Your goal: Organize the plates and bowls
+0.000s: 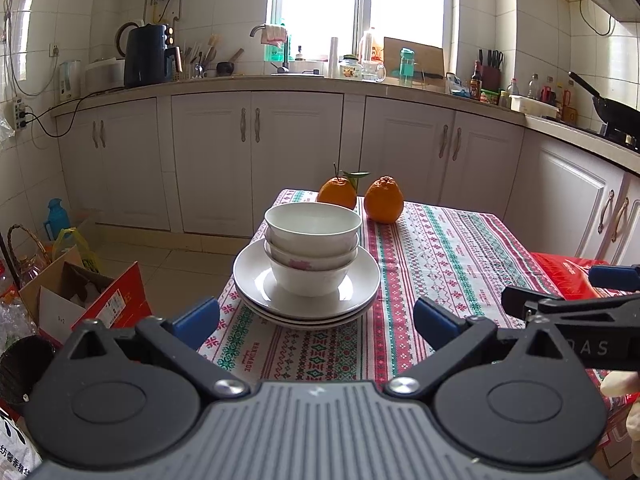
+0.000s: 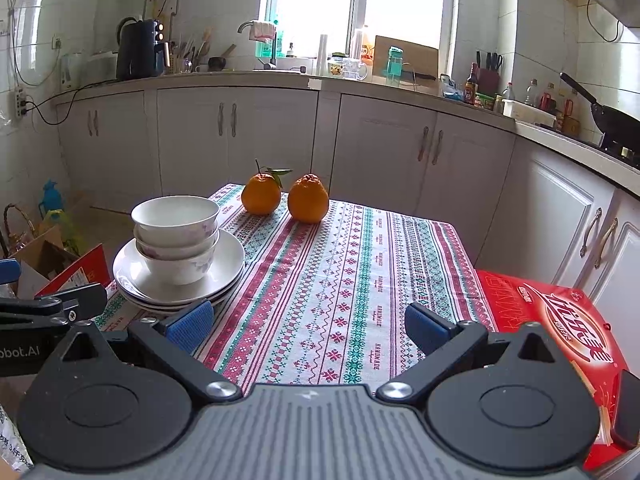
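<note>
Left gripper (image 1: 316,316): jaws apart, empty. Right gripper (image 2: 308,326): same. Three nested bowls (image 1: 313,248) sit on stacked plates (image 1: 306,280) at the tablecloth's (image 2: 340,280) left edge, near two oranges (image 2: 285,197). Keep clear; nudge nothing.

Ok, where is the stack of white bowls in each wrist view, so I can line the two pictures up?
Left wrist: the stack of three white ceramic bowls stands at centre, on the white plates, straight ahead of the open jaws.
Right wrist: the same stack stands left of centre, beyond the left blue pad.
Shared landmark: the two oranges on the patterned tablecloth behind.
</note>
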